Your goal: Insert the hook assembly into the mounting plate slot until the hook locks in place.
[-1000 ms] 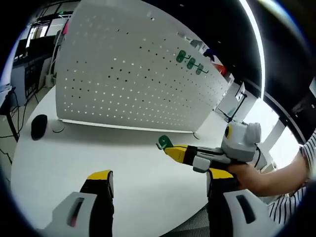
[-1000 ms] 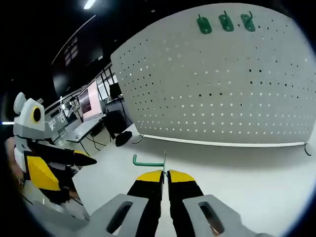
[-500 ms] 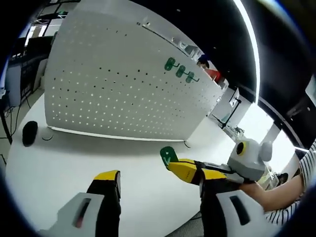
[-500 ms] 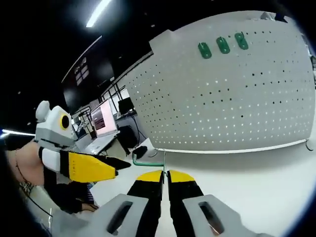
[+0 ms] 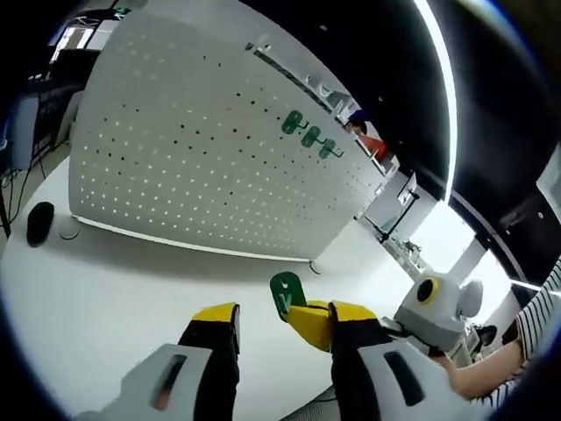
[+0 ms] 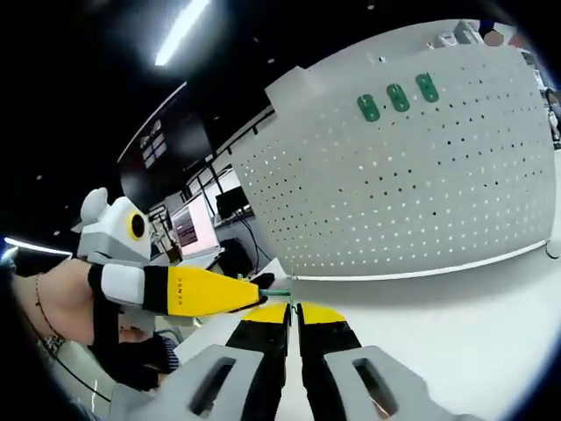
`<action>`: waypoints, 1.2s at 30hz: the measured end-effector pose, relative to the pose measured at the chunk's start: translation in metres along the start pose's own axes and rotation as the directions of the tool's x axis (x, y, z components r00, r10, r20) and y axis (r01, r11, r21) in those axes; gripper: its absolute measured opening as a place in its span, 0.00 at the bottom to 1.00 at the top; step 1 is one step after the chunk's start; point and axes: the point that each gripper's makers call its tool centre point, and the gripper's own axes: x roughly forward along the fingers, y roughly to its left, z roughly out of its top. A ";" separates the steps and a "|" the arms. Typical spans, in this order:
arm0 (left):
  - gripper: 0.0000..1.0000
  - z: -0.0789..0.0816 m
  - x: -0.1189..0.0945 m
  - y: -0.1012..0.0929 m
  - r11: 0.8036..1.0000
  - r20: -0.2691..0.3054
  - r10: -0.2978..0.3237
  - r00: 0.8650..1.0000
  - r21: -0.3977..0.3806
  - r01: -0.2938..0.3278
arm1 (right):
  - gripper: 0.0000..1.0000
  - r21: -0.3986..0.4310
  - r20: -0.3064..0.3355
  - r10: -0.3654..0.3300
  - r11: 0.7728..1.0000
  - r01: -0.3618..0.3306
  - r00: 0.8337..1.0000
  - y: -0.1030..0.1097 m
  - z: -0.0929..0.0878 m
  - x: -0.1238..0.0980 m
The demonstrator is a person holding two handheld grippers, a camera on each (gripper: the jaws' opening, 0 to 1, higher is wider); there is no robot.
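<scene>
While we hold the small green metal hook with its flat oval backplate (image 5: 287, 290) pinched between the closed yellow-tipped jaws of our right gripper (image 6: 293, 309), our left gripper (image 5: 279, 326) stands with its two yellow-tipped jaws apart and nothing between them, at the bottom centre of the left gripper view. In that view the right gripper (image 5: 320, 323) comes in from the lower right with the hook's green plate standing just above its tip. In the right gripper view the left gripper (image 6: 254, 296) reaches in from the left, and its yellow finger (image 6: 197, 290) lies just beside the hook's thin green wire (image 6: 279, 293); whether it touches we cannot tell.

Past the jaws lies the bare white tabletop (image 5: 114, 289), and beyond it stands the large white perforated mounting plate (image 5: 193, 167), upright on the table. Near its upper edge three green hooks (image 5: 302, 138) already hang in a row. We judge the insertion not yet begun: our hook is well apart from the board, so the approach, seating and locking all remain.

Compared with a second ago, the two grippers have drawn together, the left finger now reaching the hook, and the board sits farther back in both views.
</scene>
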 end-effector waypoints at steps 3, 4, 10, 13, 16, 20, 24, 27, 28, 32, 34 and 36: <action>0.33 0.001 0.000 0.000 1.000 0.005 -0.001 1.000 -0.013 0.001 | 0.00 -0.001 0.007 0.007 1.000 -0.007 1.000 0.003 0.002 0.000; 0.31 0.001 0.000 0.000 1.000 0.006 -0.001 1.000 -0.019 0.002 | 0.00 -0.001 0.009 0.008 1.000 -0.008 1.000 0.004 0.002 0.000; 0.20 0.001 0.000 -0.002 0.998 0.011 -0.016 1.000 -0.066 0.017 | 0.00 -0.018 0.012 0.022 1.000 -0.022 1.000 0.008 0.004 0.000; 0.16 0.003 -0.001 0.000 0.997 0.012 -0.016 1.000 -0.081 0.016 | 0.00 -0.020 0.013 0.025 1.000 -0.024 1.000 0.008 0.004 0.000; 0.13 0.006 -0.002 0.000 0.994 0.031 -0.023 0.999 -0.110 0.026 | 0.00 -0.031 0.014 0.027 0.999 -0.026 1.000 0.008 0.005 0.000; 0.08 0.006 -0.001 0.003 0.991 0.026 -0.036 0.999 -0.125 0.039 | 0.00 -0.042 0.013 0.031 0.999 -0.030 0.999 0.009 0.006 0.000; 0.05 0.005 0.000 -0.001 0.986 0.024 -0.058 0.998 -0.155 0.061 | 0.00 -0.046 0.013 0.035 0.998 -0.034 0.999 0.009 0.005 0.002; 0.04 0.004 0.001 -0.001 0.985 0.021 -0.059 0.998 -0.160 0.062 | 0.00 -0.066 0.012 0.045 0.997 -0.044 0.999 0.011 0.005 0.002; 0.04 0.004 0.001 0.000 0.984 0.020 -0.062 0.998 -0.165 0.065 | 0.00 -0.071 0.012 0.047 0.996 -0.046 0.999 0.011 0.005 0.002; 0.03 0.006 0.001 0.000 0.964 0.042 -0.098 0.994 -0.243 0.105 | 0.00 -0.084 0.024 0.052 0.995 -0.050 0.998 0.012 0.009 0.001; 0.03 0.006 0.000 -0.001 0.962 0.044 -0.100 0.994 -0.250 0.108 | 0.00 -0.090 0.027 0.052 0.995 -0.050 0.998 0.012 0.010 0.001; 0.03 0.006 0.001 -0.001 0.961 0.043 -0.102 0.994 -0.255 0.110 | 0.00 -0.096 0.030 0.052 0.994 -0.049 0.998 0.013 0.010 0.001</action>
